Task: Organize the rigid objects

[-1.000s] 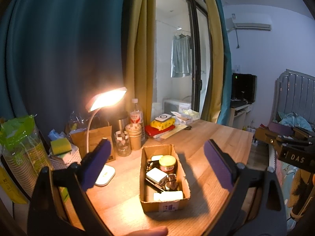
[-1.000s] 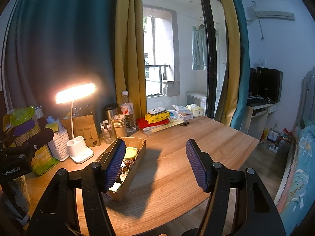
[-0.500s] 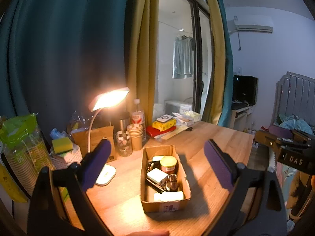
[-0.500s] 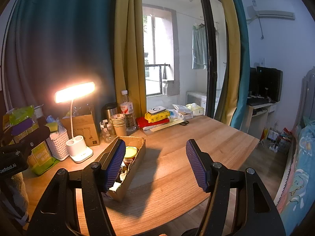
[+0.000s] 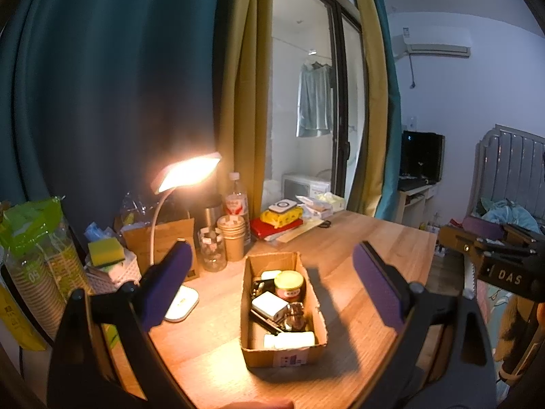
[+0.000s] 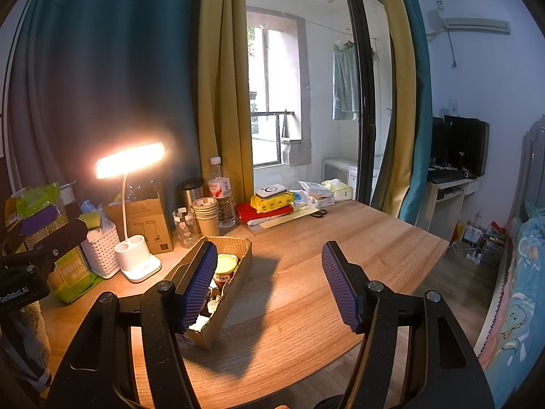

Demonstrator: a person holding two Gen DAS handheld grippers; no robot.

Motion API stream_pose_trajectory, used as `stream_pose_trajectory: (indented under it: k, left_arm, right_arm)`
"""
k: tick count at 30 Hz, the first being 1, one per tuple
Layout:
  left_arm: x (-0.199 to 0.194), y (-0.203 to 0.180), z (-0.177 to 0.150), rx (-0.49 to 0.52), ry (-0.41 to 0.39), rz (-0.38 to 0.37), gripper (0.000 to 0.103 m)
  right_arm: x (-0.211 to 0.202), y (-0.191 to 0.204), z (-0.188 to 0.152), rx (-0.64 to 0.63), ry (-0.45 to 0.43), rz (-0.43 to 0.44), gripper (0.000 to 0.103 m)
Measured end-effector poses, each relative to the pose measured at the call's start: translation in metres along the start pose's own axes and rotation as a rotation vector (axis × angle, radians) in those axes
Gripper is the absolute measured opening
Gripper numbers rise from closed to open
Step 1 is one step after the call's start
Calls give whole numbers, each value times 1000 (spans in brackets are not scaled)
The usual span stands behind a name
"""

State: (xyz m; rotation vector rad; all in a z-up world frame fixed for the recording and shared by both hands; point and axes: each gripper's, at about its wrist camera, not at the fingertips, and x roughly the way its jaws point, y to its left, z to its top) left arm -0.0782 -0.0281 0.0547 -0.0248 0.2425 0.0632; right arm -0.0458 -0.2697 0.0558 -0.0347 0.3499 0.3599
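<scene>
While the left wrist view is drifting only slightly against the pictures of a second ago, with the room sitting a touch lower in frame and nothing in the cardboard box (image 5: 282,310) shifting, the left tongs (image 5: 272,288) are hanging wide open and empty above that box. The box is holding the rigid things together: a yellow-lidded jar (image 5: 289,284) at the far end, a white adapter (image 5: 269,305) just nearer than the jar, a white bottle (image 5: 289,340) lying against the near wall. That lay is fitting either a box waiting to be emptied or one already filled. Right of the box the surface (image 5: 357,255) is lying bare as far as its right edge; left of the box the lamp base (image 5: 182,303) is crowding in. In the right wrist view, hardly anything is changing either: the right tongs (image 6: 269,284) are also gaping, gripping nothing, right of the box and over bare wood. The near edge of the surface is running just below the box, so room for setting things down is lying beyond and to the right of it.
</scene>
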Motion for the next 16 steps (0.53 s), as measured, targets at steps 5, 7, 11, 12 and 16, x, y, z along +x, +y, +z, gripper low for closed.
stream_pose_trajectory:
  k: [5, 7, 11, 12, 16]
  left_arm:
    - [0, 0, 0, -1, 1, -1, 96]
    - [0, -1, 0, 0, 1, -2, 96]
    - [-1, -4, 0, 2, 0, -7, 96]
    - [-1, -4, 0, 0, -1, -14, 96]
    - [1, -4, -3, -10, 6, -34, 96]
  right_arm:
    - [0, 0, 0, -1, -1, -1, 67]
    - [0, 0, 0, 0, 0, -1, 67]
    - [0, -1, -2, 2, -1, -5, 67]
    - [-1, -2, -2, 2, -1, -6, 67]
    - [-1, -4, -3, 4, 0, -8, 67]
